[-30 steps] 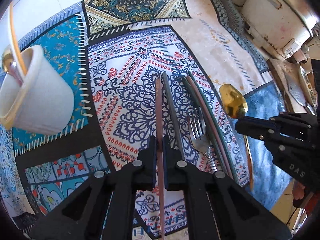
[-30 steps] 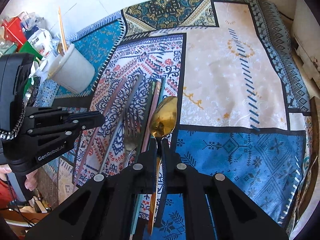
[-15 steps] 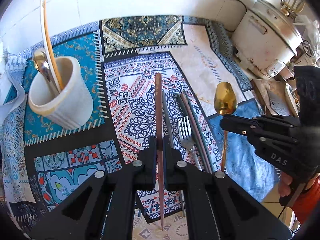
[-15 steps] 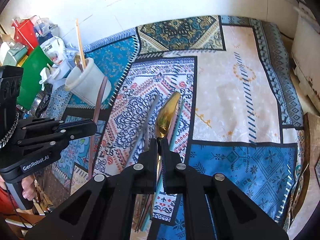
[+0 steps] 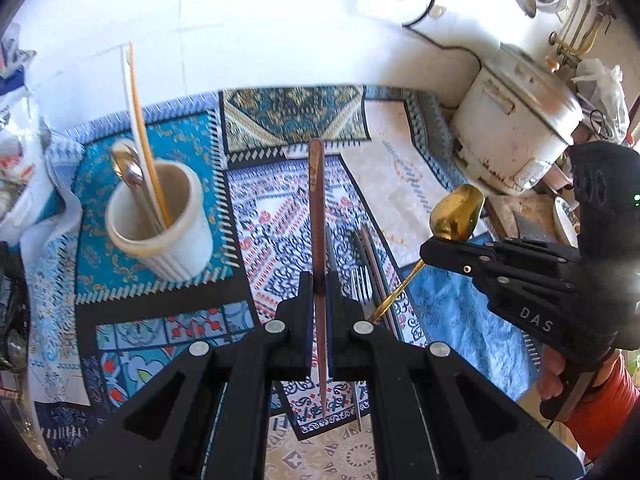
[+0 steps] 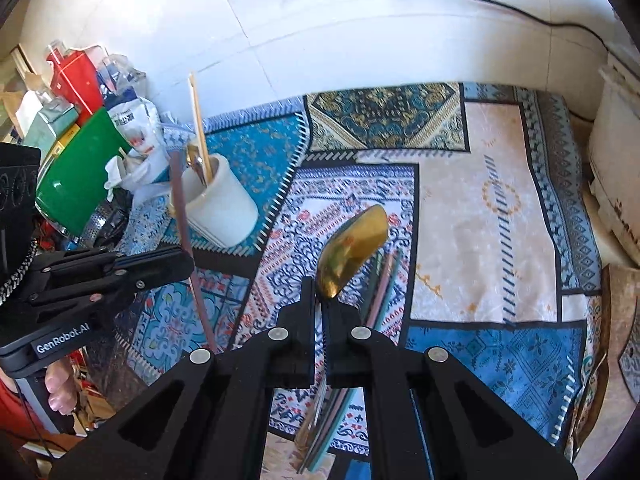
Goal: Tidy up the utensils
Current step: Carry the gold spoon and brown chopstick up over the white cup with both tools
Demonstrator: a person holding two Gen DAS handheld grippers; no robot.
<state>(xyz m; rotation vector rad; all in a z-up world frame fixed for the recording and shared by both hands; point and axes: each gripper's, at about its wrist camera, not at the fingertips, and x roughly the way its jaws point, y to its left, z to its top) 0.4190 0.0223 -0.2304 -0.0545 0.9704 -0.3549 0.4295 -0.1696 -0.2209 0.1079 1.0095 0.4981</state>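
- Left wrist view: the left gripper (image 5: 318, 284) pinches a brown chopstick (image 5: 316, 208) that points to 12 o'clock. The white cup (image 5: 160, 232) stands at 10 o'clock on the patterned cloth (image 5: 400, 176). A fork (image 5: 362, 286) lies just at 3 o'clock of the jaws.
- Right wrist view: the right gripper (image 6: 319, 296) is pressed on a golden spoon (image 6: 354, 248), its bowl toward 1 o'clock. The cup (image 6: 222, 204) is at 10 o'clock.

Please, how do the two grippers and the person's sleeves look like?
Both grippers are matte black plastic with silver rivets. The right gripper carries white "DAS" lettering; the left gripper reads "GenRobot.AI". The sleeves are orange-red.
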